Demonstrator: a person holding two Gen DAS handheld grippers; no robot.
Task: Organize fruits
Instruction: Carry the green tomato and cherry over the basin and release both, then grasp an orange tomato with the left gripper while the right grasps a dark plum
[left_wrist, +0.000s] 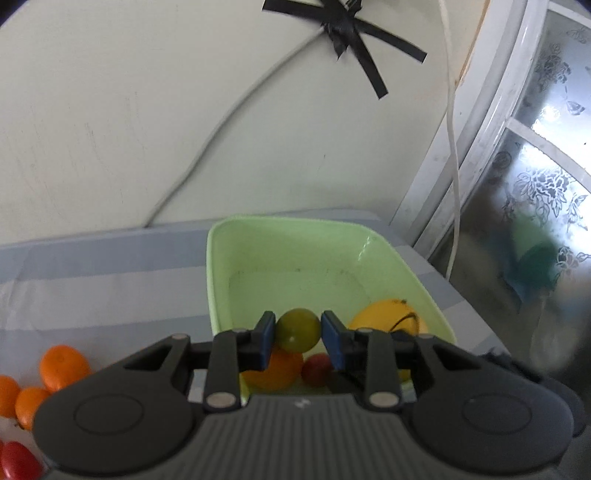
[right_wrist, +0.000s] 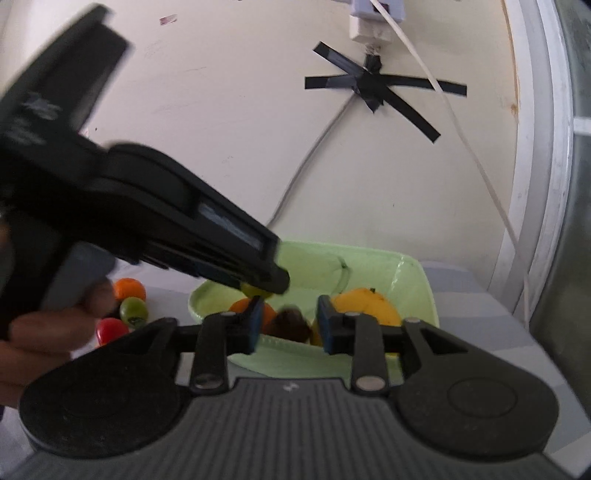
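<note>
My left gripper (left_wrist: 297, 334) is shut on a green fruit (left_wrist: 298, 329) and holds it over the near end of a light green basin (left_wrist: 218, 266). In the basin lie a yellow fruit (left_wrist: 388, 317), an orange (left_wrist: 275, 371) and a small red fruit (left_wrist: 317, 369). In the right wrist view my right gripper (right_wrist: 286, 325) is open, its blue pads either side of a dark brown fruit (right_wrist: 290, 326) at the basin's near rim (right_wrist: 295, 360). The left gripper body (right_wrist: 147, 206) reaches in from the left over the basin.
Loose oranges (left_wrist: 62, 365) and a red fruit (left_wrist: 18, 461) lie on the grey striped cloth left of the basin; they also show in the right wrist view as an orange (right_wrist: 129, 288), a green fruit (right_wrist: 133, 309) and a red fruit (right_wrist: 110, 329). A wall with taped cables stands behind, a window frame at right.
</note>
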